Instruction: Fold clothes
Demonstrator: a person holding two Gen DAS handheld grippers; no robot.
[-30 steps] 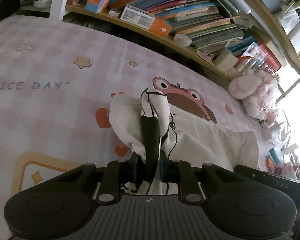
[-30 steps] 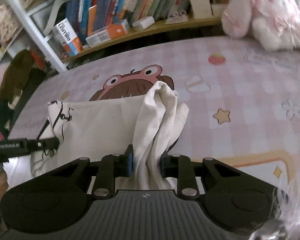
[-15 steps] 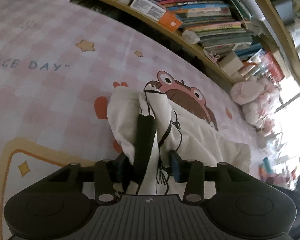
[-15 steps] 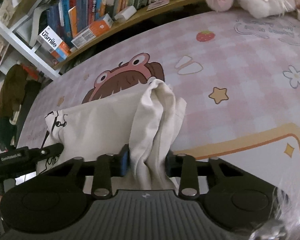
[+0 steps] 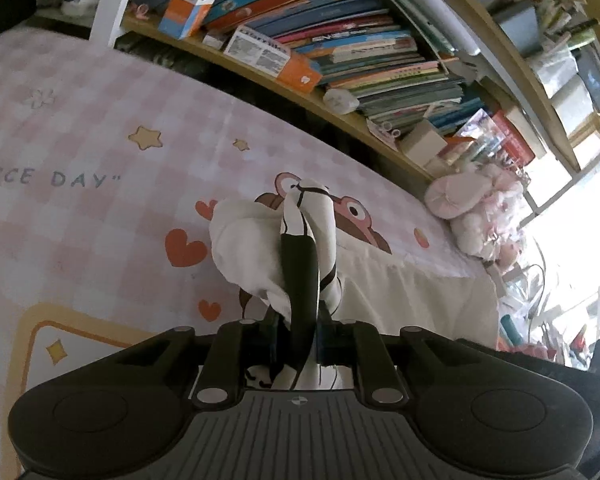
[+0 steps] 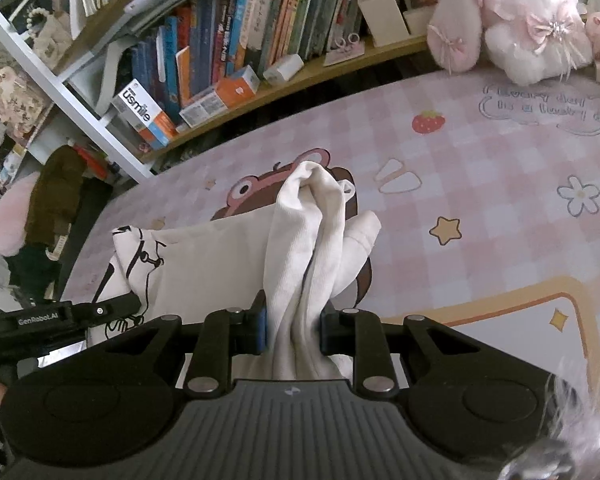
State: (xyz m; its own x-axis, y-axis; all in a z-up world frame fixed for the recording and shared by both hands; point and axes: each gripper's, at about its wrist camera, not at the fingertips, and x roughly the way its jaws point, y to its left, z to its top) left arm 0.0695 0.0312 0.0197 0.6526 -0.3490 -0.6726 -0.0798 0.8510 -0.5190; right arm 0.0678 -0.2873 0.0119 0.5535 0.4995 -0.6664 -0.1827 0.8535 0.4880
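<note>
A white garment (image 5: 252,248) with black line drawings and a black trim lies partly spread on the pink checked mat (image 5: 80,120). One bunched corner of it rises between the jaws of my left gripper (image 5: 298,336), which are closing and press on the cloth. In the right wrist view the garment (image 6: 212,256) stretches to the left. Its other corner is gathered in folds inside my right gripper (image 6: 292,332), whose jaws are also closing on it. A finger of the left gripper (image 6: 112,309) shows at the lower left, holding the printed corner.
A low wooden shelf (image 5: 340,116) packed with books and boxes runs along the mat's far side. Pink and white plush toys (image 6: 512,28) sit at the right end. A brown and pink plush (image 6: 40,208) lies beyond the mat's left edge.
Half a second ago both pairs of jaws stood a little wider around the cloth; now they have narrowed onto it again. Both cameras have pulled back up, and the held corners stand slightly higher.
</note>
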